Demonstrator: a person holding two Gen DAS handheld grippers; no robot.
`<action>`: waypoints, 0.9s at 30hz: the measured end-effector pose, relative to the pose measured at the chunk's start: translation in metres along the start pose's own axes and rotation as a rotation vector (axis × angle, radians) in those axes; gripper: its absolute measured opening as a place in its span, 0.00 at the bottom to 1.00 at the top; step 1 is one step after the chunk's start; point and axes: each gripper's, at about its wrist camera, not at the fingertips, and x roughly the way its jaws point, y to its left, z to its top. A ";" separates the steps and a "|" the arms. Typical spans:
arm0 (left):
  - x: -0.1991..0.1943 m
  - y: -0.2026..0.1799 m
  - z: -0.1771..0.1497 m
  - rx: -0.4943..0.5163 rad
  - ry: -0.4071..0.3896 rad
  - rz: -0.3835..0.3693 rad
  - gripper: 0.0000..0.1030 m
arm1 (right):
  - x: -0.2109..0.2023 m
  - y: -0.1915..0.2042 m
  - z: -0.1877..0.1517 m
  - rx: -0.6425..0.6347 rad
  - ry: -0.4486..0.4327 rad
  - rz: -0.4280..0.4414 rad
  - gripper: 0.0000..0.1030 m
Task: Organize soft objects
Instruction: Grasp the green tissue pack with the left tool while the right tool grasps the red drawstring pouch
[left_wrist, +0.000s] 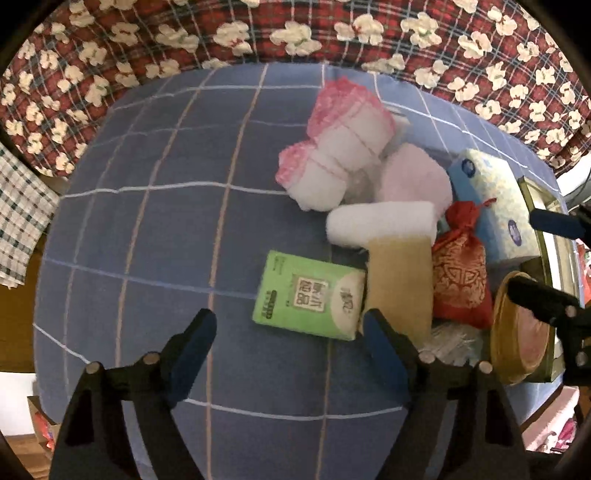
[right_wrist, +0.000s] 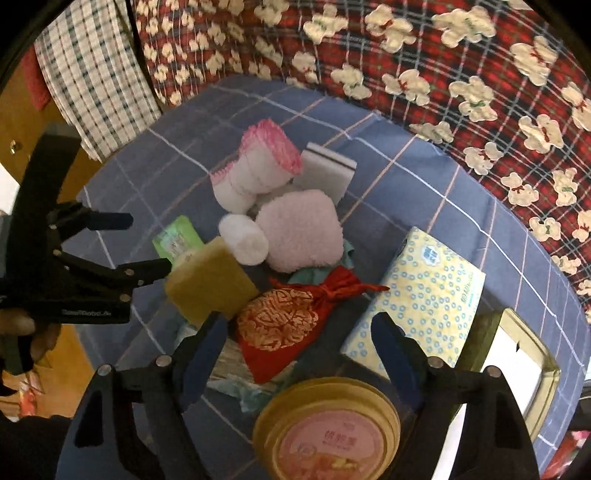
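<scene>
Right wrist view: both grippers, left gripper (right_wrist: 147, 242) and right gripper (right_wrist: 295, 336), gape empty over one red pouch (right_wrist: 284, 325).

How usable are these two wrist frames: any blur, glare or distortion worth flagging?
Left wrist view: strong fisheye bend in the blue checked cloth; slight motion smear on the green tissue pack; dim warm light, no glare. Right wrist view: same barrel warp; round tin lid soft up close; bright overexposed patch inside the rectangular tin at right.
</scene>
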 end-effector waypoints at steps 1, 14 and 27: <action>0.002 0.000 0.000 -0.004 0.002 0.008 0.81 | 0.005 0.001 0.001 -0.009 0.012 -0.009 0.80; 0.016 -0.005 0.015 -0.021 0.033 0.015 0.88 | 0.047 0.017 0.001 -0.135 0.112 -0.074 0.80; 0.039 0.011 0.014 -0.097 0.056 -0.017 0.93 | 0.081 0.031 -0.007 -0.211 0.175 -0.095 0.59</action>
